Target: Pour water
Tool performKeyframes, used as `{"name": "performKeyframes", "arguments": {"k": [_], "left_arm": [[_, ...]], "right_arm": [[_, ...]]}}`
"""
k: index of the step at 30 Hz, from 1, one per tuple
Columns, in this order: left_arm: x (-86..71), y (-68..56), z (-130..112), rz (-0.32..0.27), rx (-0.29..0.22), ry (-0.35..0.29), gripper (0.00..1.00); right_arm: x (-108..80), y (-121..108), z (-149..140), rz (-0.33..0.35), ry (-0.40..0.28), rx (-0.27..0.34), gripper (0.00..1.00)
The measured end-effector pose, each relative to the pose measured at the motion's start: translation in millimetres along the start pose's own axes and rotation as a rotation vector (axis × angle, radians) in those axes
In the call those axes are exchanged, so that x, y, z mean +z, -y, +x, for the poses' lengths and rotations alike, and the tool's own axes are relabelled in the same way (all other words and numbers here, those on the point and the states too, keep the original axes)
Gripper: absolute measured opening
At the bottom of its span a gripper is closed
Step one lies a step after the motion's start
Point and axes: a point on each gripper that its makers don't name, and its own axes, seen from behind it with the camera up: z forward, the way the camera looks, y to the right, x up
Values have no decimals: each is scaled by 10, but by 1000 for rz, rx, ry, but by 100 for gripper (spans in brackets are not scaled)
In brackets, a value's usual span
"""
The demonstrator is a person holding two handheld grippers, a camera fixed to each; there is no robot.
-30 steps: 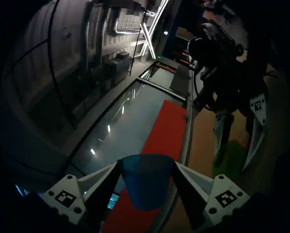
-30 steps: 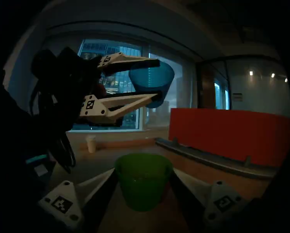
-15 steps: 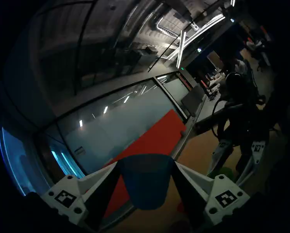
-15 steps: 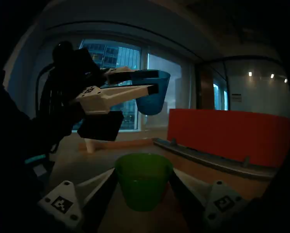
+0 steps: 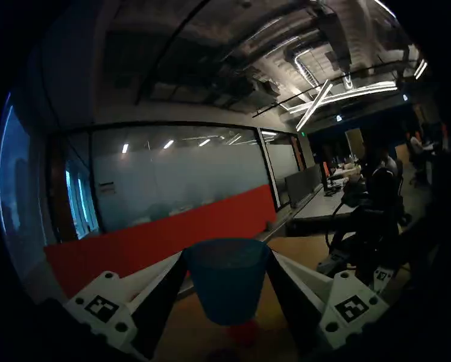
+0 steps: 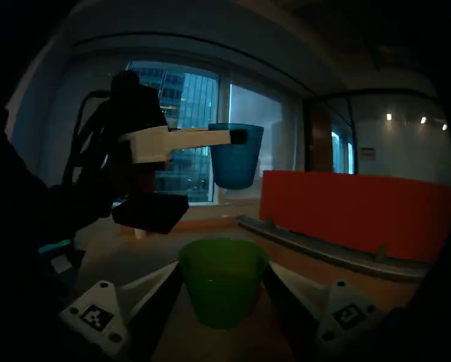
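Observation:
My left gripper (image 5: 227, 274) is shut on a blue plastic cup (image 5: 227, 277), which stands upright between the white fingers. In the right gripper view that same blue cup (image 6: 234, 155) hangs upright in the air, above and a little behind the green cup, with the left gripper (image 6: 231, 137) seen side-on. My right gripper (image 6: 223, 283) is shut on a green plastic cup (image 6: 223, 280), upright, low over the wooden table (image 6: 298, 265). The other gripper (image 5: 370, 274) shows dimly at the lower right of the left gripper view.
A red partition panel (image 6: 358, 208) runs along the table's far side with a grey rail (image 6: 322, 247) at its foot. Tall windows (image 6: 183, 139) stand behind the left gripper. A small white cup (image 6: 140, 232) sits near the window sill. People sit at desks (image 5: 376, 181) farther off.
The left gripper has rotated back from a tilted pose, so the blue cup now stands upright. The right gripper and the green cup have stayed still.

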Motion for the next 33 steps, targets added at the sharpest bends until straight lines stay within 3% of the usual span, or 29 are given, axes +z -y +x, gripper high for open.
{"name": "performKeyframes", "arguments": {"k": [3, 6, 18, 33], "left_arm": [[14, -9, 11, -15, -66, -8, 89], [21, -23, 17, -30, -95, -15, 89], [-43, 27, -167, -20, -95, 20, 89], [-203, -75, -620, -31, -134, 94, 89]], "right_arm": [[-6, 5, 9, 0, -1, 0, 90], [-12, 10, 12, 0, 0, 1, 90], [-63, -12, 30, -12, 7, 8, 90], [-285, -174, 18, -55, 37, 9, 90]]}}
